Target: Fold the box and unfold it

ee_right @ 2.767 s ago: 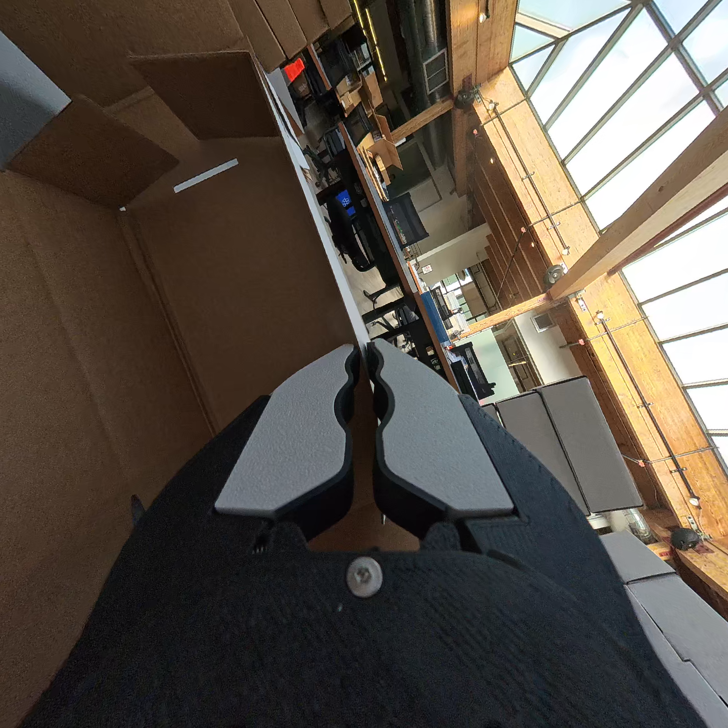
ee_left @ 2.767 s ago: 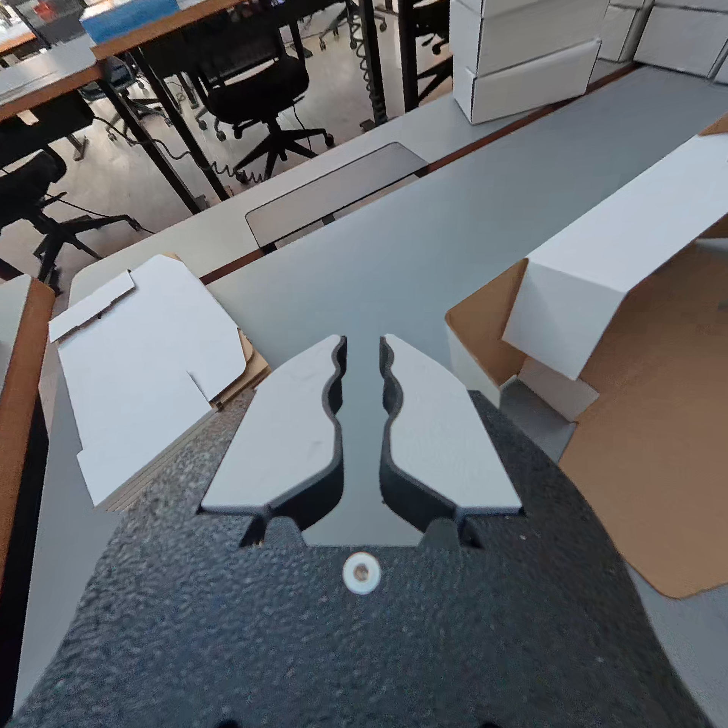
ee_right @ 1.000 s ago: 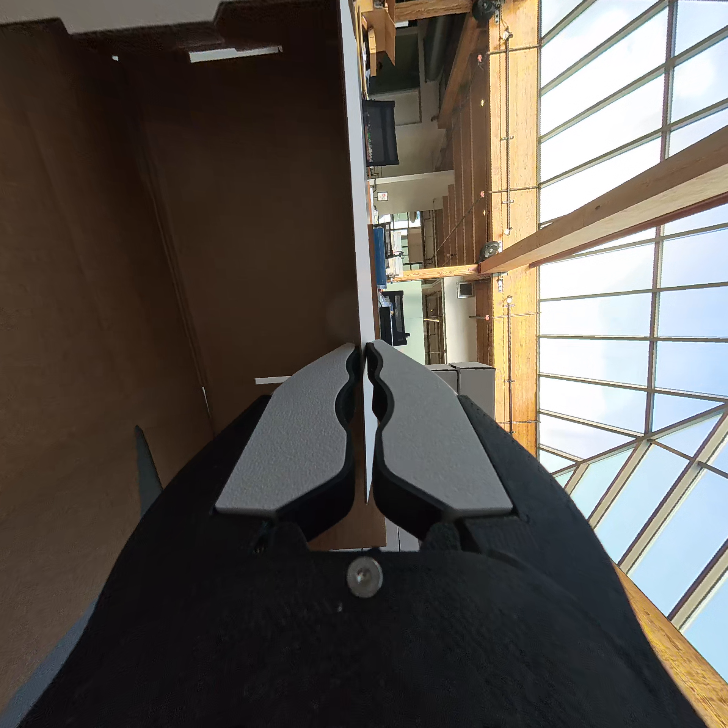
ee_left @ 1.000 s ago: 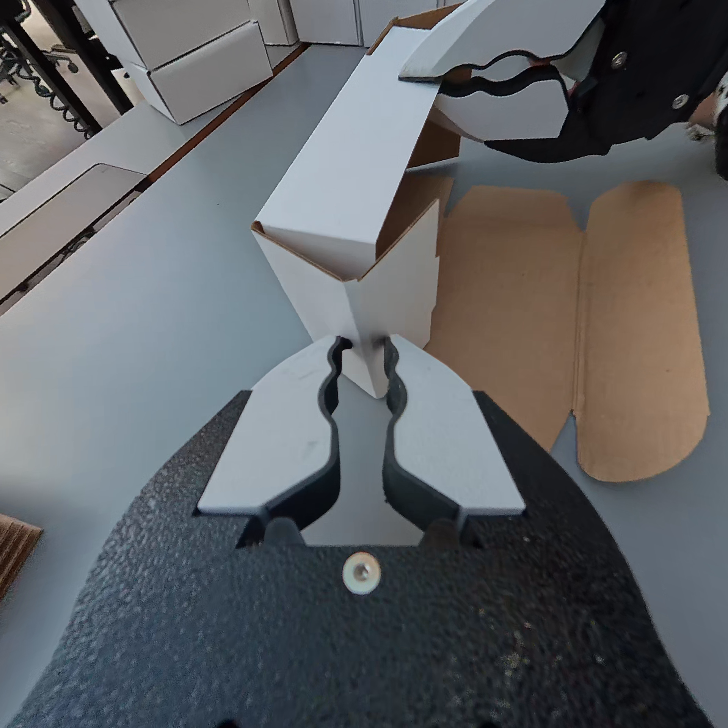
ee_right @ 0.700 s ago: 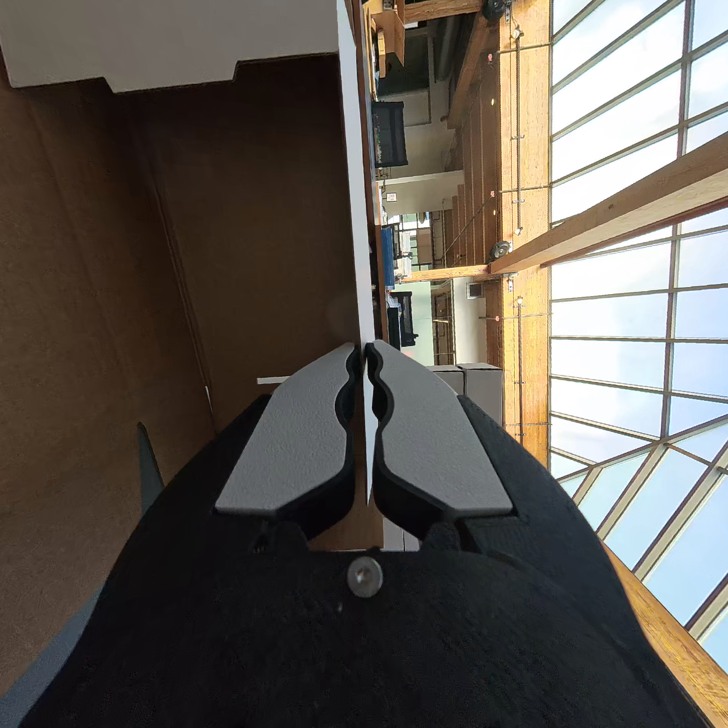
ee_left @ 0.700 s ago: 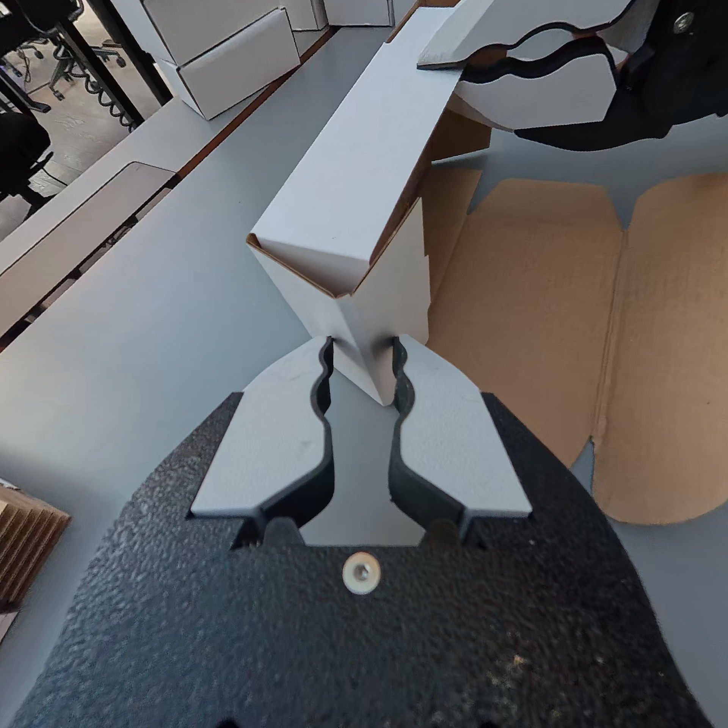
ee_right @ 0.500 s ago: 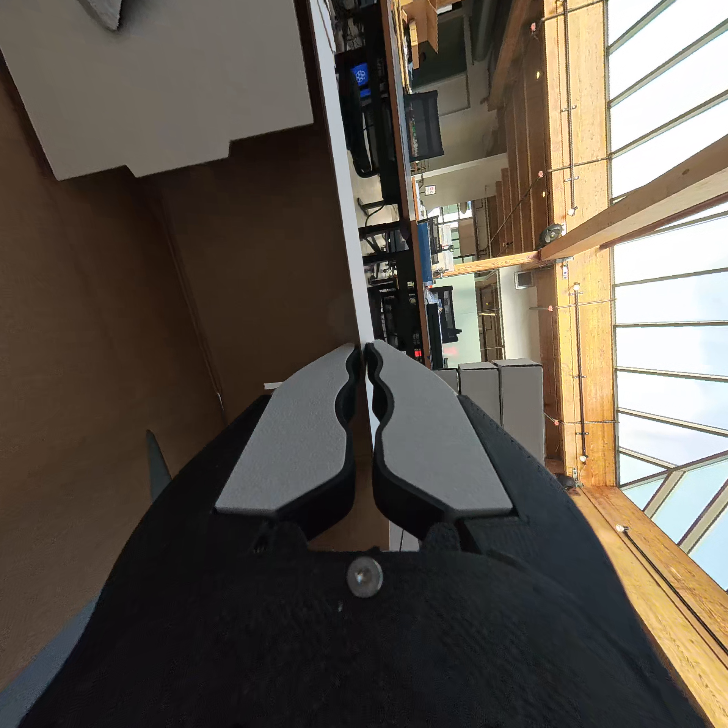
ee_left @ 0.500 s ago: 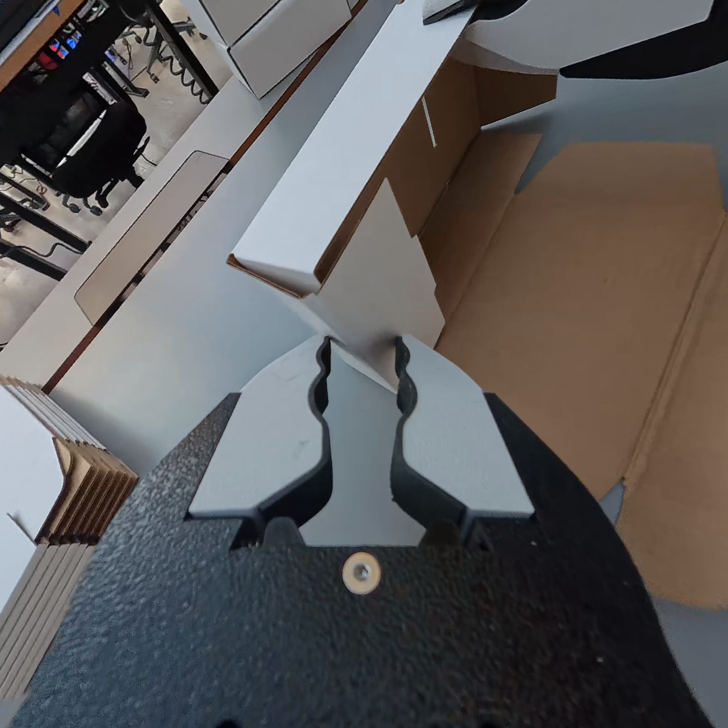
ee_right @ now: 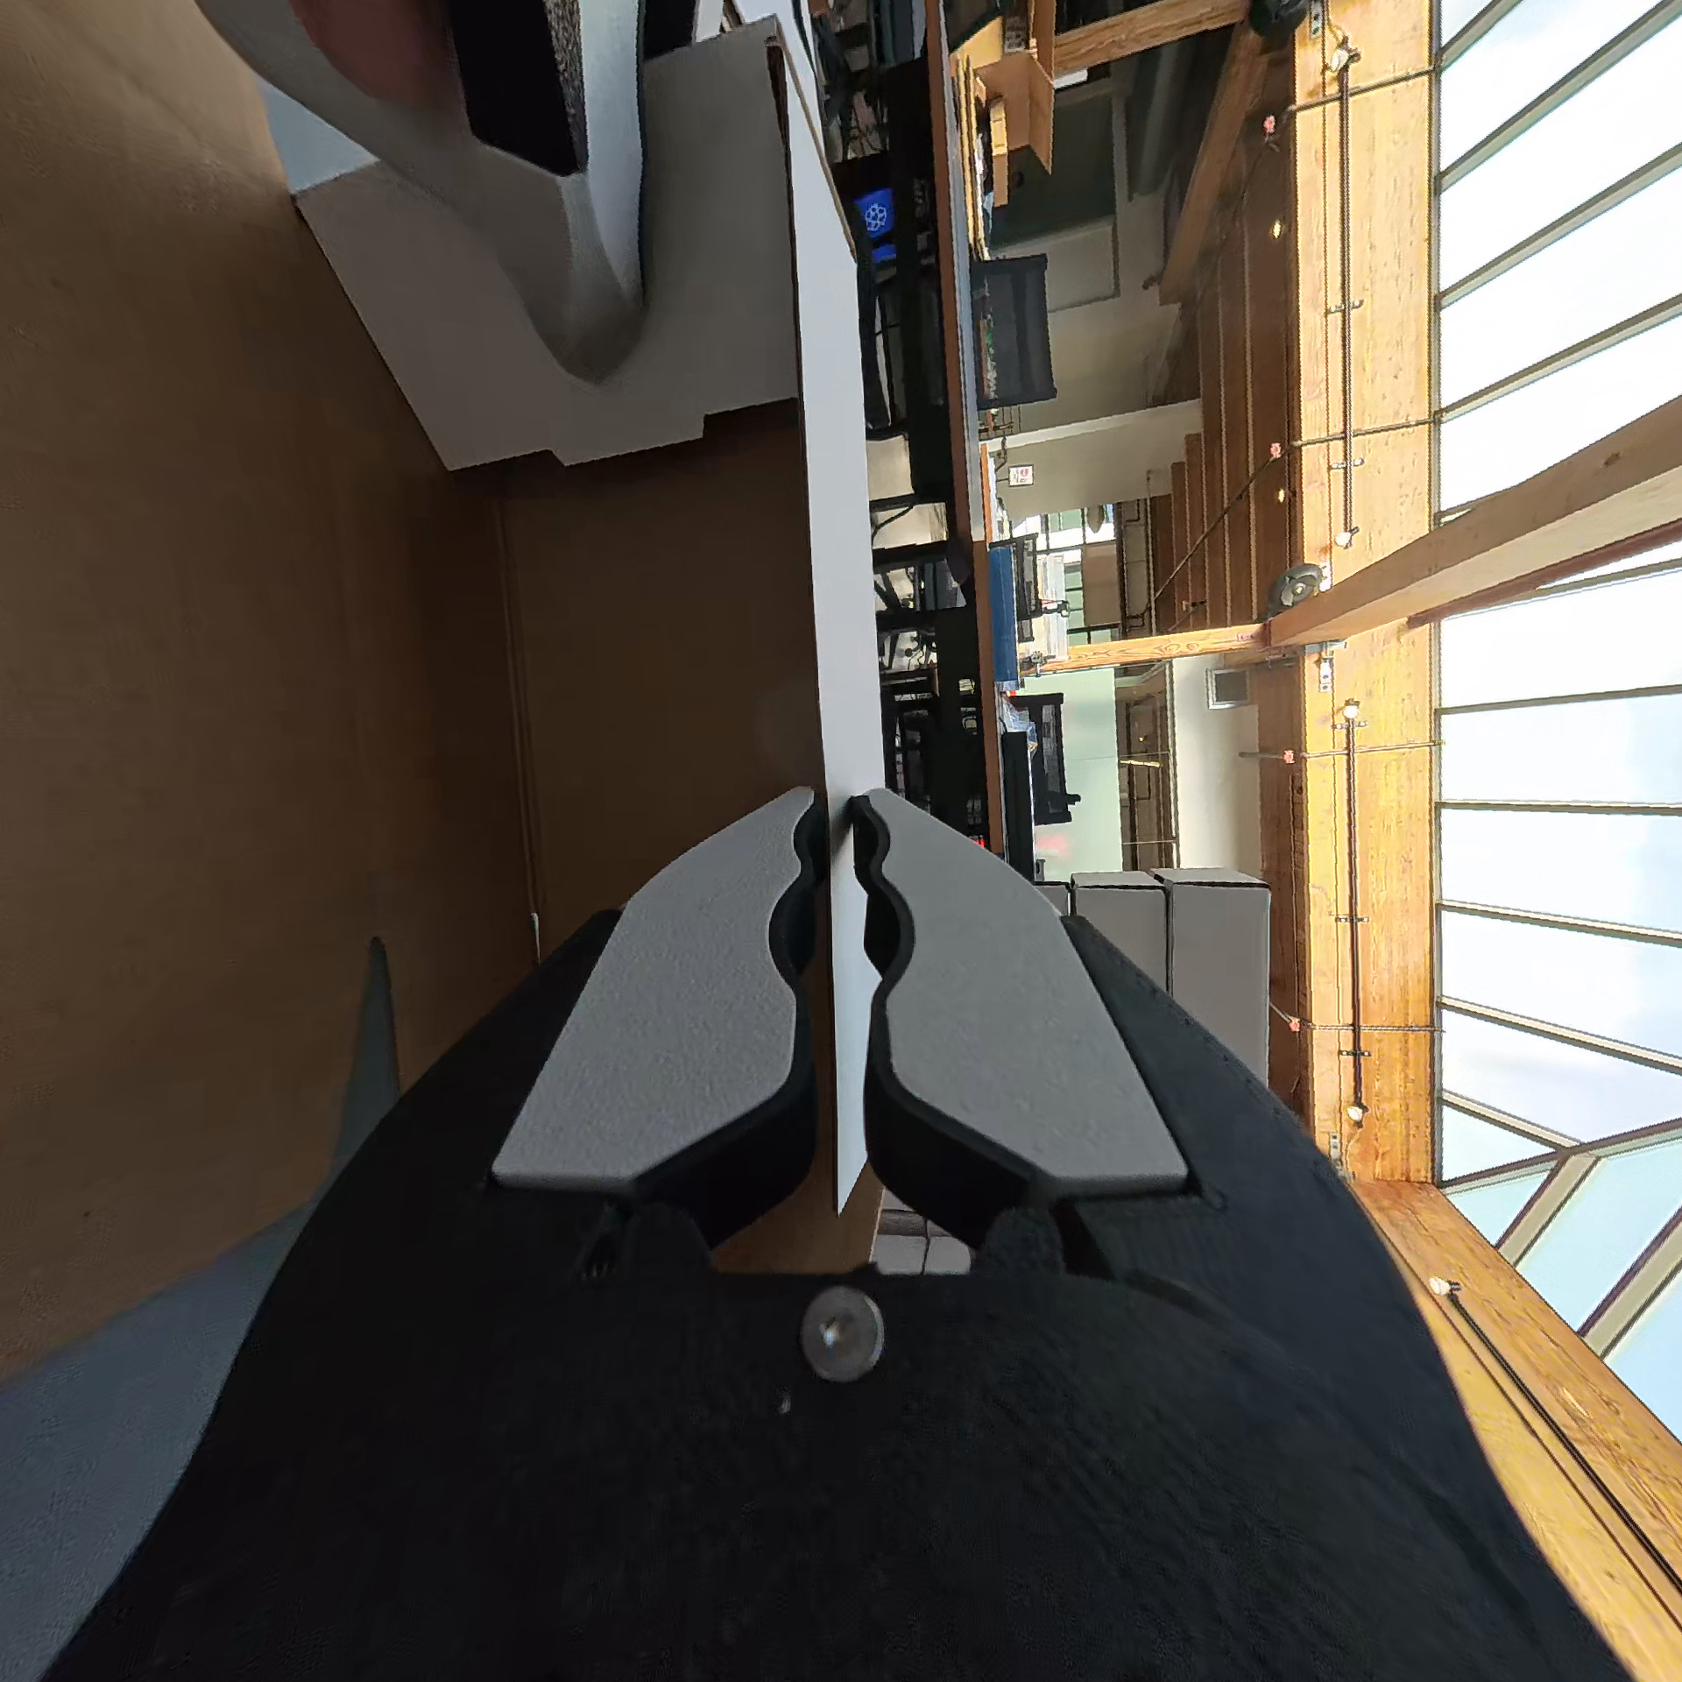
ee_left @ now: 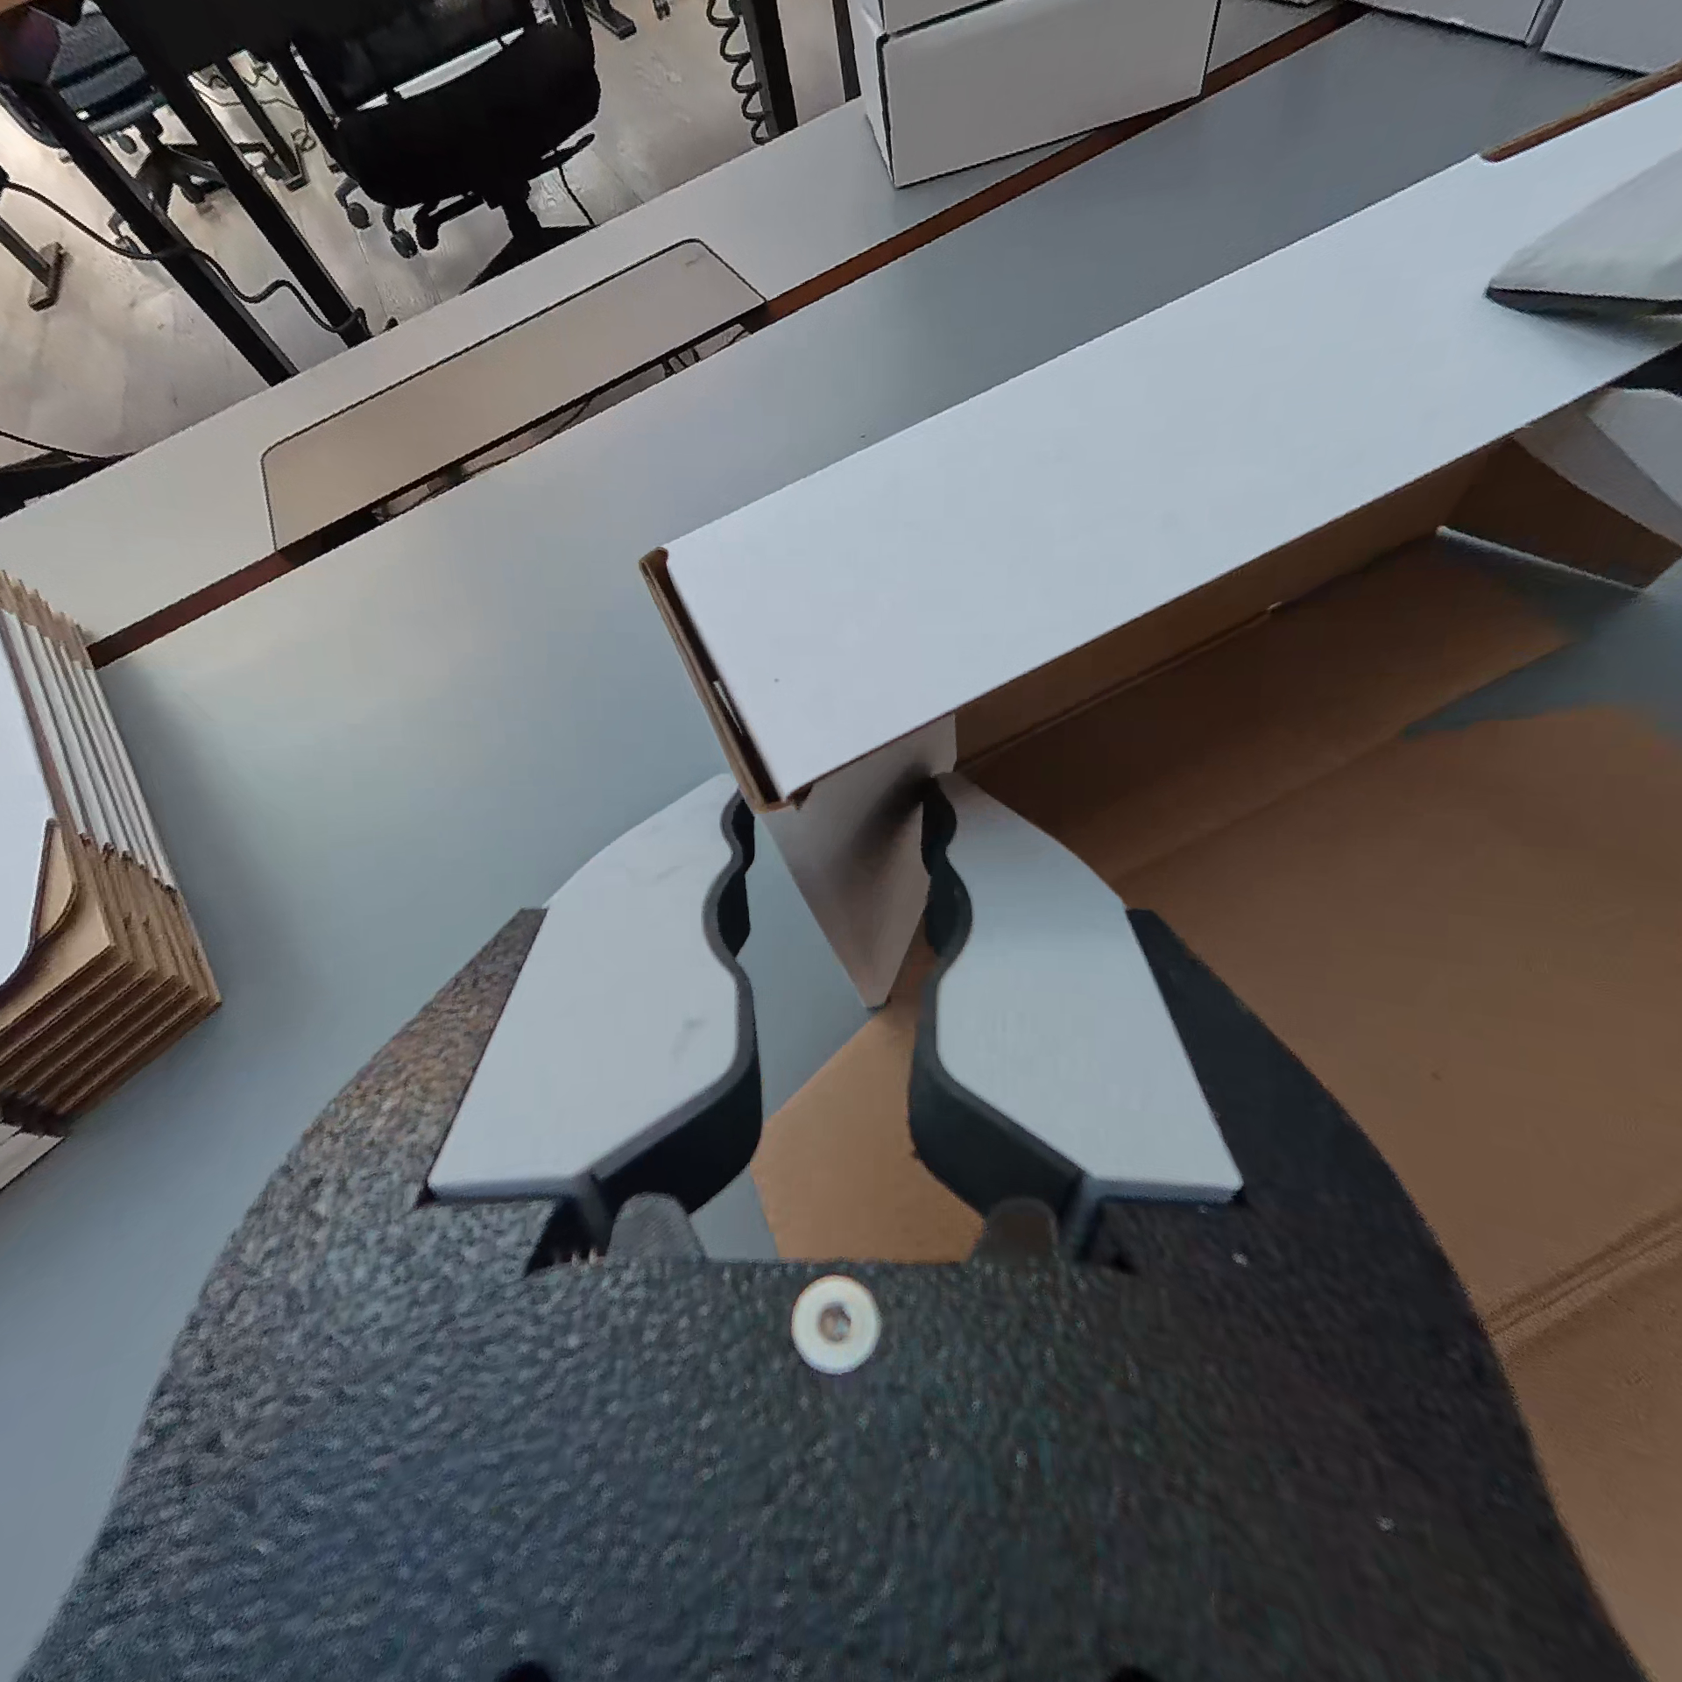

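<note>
Grey table (ee_left: 346, 728) is carrying the box (ee_left: 1092, 546), half-formed, white outside and brown inside, its long side wall standing up while the rest is lying flat and open. Your right gripper (ee_right: 839, 801) is pinching that wall's far end, fingers nearly together with the thin card between them. Your left gripper (ee_left: 833, 819) is sitting narrowly parted around the white corner flap (ee_left: 856, 883) at the near end; whether it's gripping, can't tell. Stack of flat cardboard blanks (ee_left: 100, 910) is lying just left of you. Folded white boxes (ee_left: 1038, 82) are sitting along the far edge, office chair (ee_left: 455, 100) beyond.
</note>
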### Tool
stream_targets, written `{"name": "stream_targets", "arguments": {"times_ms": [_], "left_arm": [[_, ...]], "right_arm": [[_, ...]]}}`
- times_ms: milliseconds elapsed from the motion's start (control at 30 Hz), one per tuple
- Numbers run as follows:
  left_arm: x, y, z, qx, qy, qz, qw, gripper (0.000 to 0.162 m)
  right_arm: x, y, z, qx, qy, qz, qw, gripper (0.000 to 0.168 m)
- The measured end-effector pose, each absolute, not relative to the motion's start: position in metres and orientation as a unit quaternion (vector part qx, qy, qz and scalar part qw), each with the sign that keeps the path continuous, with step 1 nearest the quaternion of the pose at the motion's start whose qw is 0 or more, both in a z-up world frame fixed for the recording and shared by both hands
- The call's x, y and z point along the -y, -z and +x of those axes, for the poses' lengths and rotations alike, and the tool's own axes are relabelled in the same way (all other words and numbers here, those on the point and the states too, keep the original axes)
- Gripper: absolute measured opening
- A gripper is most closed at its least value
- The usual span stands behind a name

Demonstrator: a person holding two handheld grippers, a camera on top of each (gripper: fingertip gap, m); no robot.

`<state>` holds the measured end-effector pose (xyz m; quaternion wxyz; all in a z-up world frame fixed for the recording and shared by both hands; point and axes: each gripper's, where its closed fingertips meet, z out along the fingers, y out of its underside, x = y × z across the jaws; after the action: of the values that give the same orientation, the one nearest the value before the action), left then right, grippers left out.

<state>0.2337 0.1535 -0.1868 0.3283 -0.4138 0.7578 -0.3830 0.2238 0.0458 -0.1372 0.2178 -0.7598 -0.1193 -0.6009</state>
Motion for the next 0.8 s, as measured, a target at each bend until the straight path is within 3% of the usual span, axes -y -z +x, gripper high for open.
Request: {"name": "stream_targets", "arguments": {"times_ms": [167, 400, 800], "left_arm": [[-0.156, 0.185, 0.25, -0.711, 0.412, -0.47, 0.323, 0.022], [-0.159, 0.185, 0.263, -0.678, 0.389, -0.501, 0.371, 0.017], [-0.165, 0.187, 0.267, -0.63, 0.39, -0.565, 0.364, 0.005]], "right_arm": [[-0.045, 0.138, 0.234, 0.1, 0.577, -0.771, 0.252, 0.007], [-0.046, 0.138, 0.238, 0.08, 0.543, -0.793, 0.266, 0.007], [-0.047, 0.14, 0.236, 0.078, 0.573, -0.783, 0.229, 0.008]]}}
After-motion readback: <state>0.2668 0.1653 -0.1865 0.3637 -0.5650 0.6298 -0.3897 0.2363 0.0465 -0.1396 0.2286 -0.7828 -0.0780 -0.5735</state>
